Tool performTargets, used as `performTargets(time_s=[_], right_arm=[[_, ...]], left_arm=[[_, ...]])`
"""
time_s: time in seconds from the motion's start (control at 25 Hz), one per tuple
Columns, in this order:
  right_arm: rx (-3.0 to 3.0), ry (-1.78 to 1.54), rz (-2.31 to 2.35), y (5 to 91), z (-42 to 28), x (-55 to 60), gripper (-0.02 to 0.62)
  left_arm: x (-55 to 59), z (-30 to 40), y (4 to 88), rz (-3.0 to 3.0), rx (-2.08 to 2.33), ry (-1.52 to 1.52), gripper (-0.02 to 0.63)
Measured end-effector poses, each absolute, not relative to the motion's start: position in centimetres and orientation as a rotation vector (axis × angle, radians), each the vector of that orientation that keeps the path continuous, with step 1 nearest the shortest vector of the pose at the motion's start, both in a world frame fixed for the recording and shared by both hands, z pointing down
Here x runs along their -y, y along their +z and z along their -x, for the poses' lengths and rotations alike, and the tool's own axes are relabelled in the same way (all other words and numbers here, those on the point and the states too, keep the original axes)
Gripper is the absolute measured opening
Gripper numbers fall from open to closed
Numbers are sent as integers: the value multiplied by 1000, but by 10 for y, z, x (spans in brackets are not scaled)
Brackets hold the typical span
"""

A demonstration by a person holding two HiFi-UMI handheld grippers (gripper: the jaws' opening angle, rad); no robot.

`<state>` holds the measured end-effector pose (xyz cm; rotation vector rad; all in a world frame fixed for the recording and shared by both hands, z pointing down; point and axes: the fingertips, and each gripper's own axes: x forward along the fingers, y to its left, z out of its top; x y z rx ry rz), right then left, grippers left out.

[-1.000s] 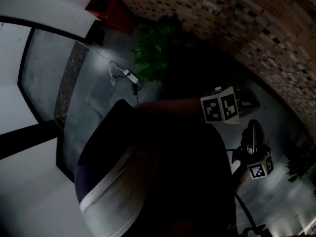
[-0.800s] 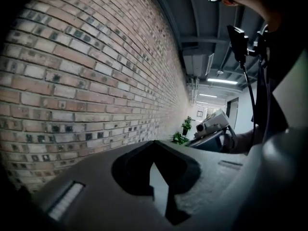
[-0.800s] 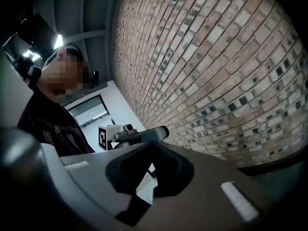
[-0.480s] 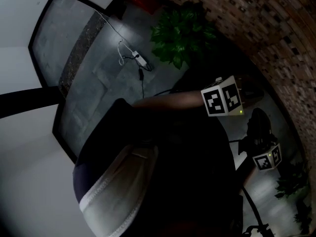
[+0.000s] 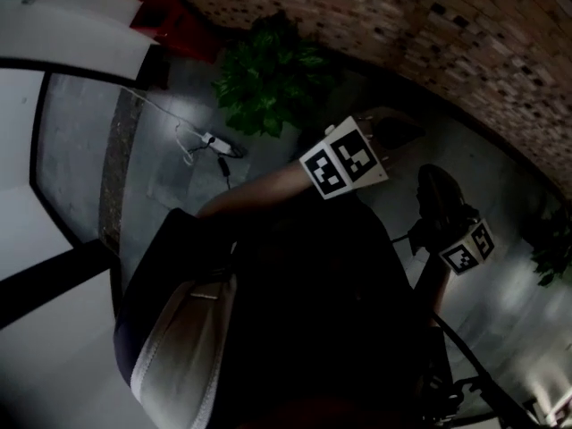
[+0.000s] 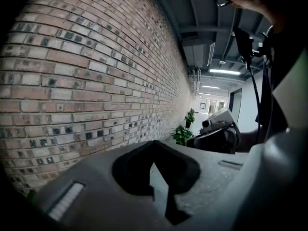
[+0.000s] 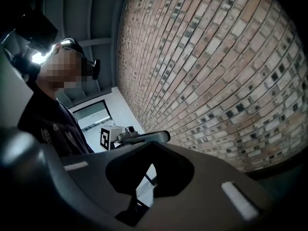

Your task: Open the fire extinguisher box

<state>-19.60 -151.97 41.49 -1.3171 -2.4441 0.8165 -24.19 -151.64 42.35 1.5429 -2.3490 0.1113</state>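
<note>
The red fire extinguisher box (image 5: 174, 23) sits low by the brick wall (image 5: 465, 34), at the top left of the head view. It is too dark and small to see its door. A green plant (image 5: 268, 79) stands near it. A white plug (image 5: 214, 141) with its wire lies on the grey floor (image 5: 170, 177) beside the plant. Both grippers are well apart from the box, close to the person's dark top. The left gripper (image 6: 154, 148) is squeezed tight with nothing in it. The right gripper (image 7: 153, 148) looks pinched together too, and empty.
</note>
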Motion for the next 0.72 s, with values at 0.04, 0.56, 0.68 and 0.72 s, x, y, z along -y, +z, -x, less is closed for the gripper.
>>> performTargets(time_s=[0.04, 0.56, 0.68, 0.72], right_arm=[[2468, 824, 1294, 414, 196, 1525, 2], [2633, 896, 1062, 418, 193, 1599, 2], [2631, 894, 1021, 422, 203, 1605, 2], [2635, 889, 1002, 422, 207, 1609, 2]], left_arm=[[1518, 243, 422, -1556, 2343, 122, 3], [1565, 265, 409, -1703, 2289, 222, 3], [1572, 277, 410, -1716, 2288, 185, 3], [1577, 281, 409, -1732, 2285, 168, 3]])
